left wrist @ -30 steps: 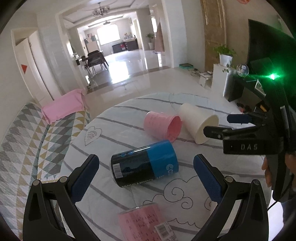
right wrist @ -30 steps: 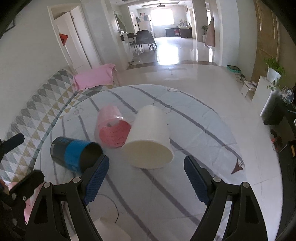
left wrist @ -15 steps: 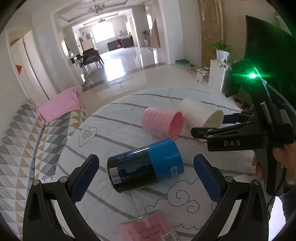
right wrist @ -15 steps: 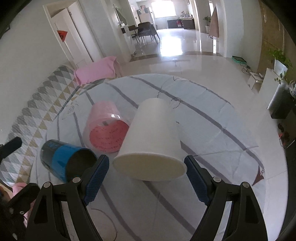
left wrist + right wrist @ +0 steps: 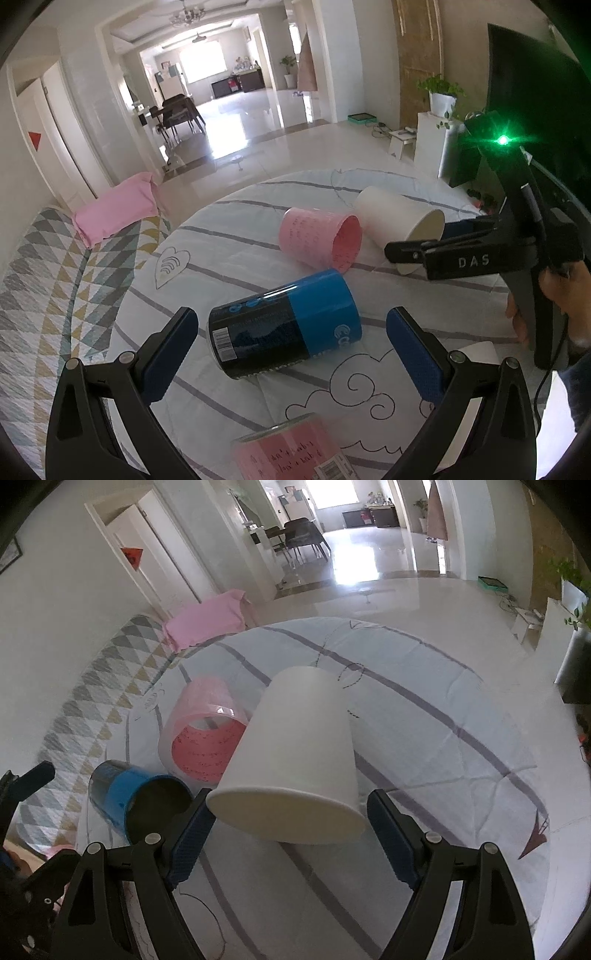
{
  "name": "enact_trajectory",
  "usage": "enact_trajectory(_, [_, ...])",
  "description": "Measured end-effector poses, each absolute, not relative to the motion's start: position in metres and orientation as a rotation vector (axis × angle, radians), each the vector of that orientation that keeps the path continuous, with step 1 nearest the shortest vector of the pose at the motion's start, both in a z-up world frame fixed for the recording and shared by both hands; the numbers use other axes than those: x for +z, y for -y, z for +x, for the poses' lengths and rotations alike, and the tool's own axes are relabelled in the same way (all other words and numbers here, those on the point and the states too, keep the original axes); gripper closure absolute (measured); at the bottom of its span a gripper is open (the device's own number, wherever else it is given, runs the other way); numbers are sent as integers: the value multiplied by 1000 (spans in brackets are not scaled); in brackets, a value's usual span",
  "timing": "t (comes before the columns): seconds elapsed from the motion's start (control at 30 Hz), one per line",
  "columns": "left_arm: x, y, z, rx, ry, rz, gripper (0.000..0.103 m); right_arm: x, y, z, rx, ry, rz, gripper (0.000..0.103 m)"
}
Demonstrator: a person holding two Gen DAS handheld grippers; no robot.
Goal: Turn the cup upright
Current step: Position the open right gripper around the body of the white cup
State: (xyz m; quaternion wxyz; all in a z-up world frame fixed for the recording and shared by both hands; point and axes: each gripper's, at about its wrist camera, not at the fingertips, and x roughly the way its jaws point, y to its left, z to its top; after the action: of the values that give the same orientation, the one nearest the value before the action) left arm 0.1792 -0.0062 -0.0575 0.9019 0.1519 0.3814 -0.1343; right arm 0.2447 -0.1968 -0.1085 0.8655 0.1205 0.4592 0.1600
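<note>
White cup (image 5: 299, 753) on its side on the desk (image 5: 424, 738), mouth toward the right gripper (image 5: 288, 834), wall touching the pink cup (image 5: 201, 731) beside it. Right gripper spread wide, fingers (image 5: 188, 834) flanking the white rim, left pad at or just short of contact (cannot tell which), right pad apart from the rim. Nothing clenched yet. Seen in the left view too: right gripper (image 5: 417, 243) level with the white cup (image 5: 397, 221) at its mouth.

Left gripper (image 5: 291, 350) released as well, held open over the blue-black cup (image 5: 284, 328), which also lies on its side, clear of both pads. Pink cup (image 5: 319, 240) tipped likewise. Another pink cup (image 5: 291, 458) at the bottom edge, pose unclear.

Progress: nil as far as flipping goes; no visible cup confirmed upright. Approach to the white cup looks nearly complete. Left to do, likely: close on the rim, lift, rotate mouth-up, set down. Thin wall may crush under a hard squeeze.
</note>
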Motion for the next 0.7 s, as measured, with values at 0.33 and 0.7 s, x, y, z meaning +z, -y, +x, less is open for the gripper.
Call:
enact_trajectory(0.33, [-53, 18, 169, -306, -780, 363, 0, -97, 194, 235, 422, -948, 186, 26])
enact_trajectory(0.7, [-56, 23, 167, -305, -794, 378, 0, -93, 195, 226, 352, -910, 168, 21])
